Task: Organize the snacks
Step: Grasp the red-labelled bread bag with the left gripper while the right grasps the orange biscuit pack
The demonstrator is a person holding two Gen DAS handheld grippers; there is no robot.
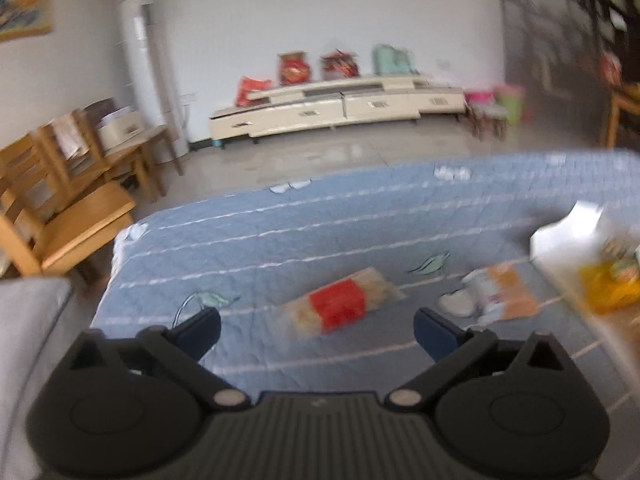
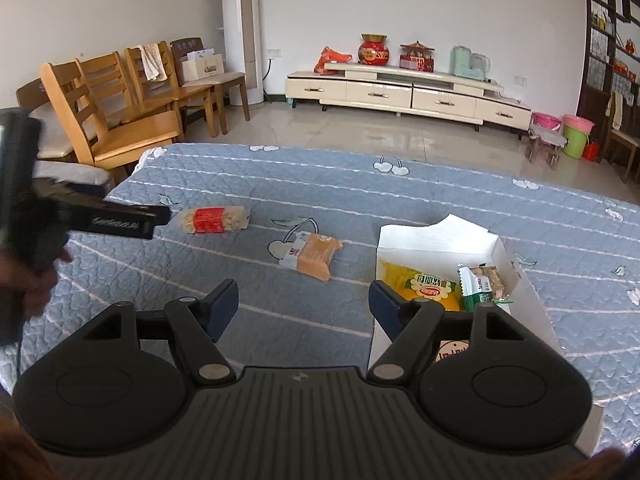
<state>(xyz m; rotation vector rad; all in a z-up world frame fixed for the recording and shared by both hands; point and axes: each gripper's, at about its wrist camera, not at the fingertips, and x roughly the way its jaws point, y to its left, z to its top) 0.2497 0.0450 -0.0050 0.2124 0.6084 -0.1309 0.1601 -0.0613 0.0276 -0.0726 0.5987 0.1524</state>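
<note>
Snacks are partly sorted: the white box (image 2: 436, 236) beside your right gripper (image 2: 303, 304), off its right jaw, already holds a yellow packet (image 2: 416, 286) and a green-wrapped bar (image 2: 480, 286). Two remain on the blue quilt (image 2: 280, 176): the red-banded noodle pack (image 1: 340, 306) ahead of your left gripper (image 1: 316, 330), and the orange pack (image 2: 314, 256) ahead of your right. Both sets of jaws gape wide, holding nothing.

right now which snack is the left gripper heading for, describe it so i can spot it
On the blue quilted table cover, two snacks lie loose outside the white box. It is the one farther from the box, just ahead of the open left gripper: a clear packet with a red band around its middle. Its neighbour, the orange packet, has no red band.
</note>
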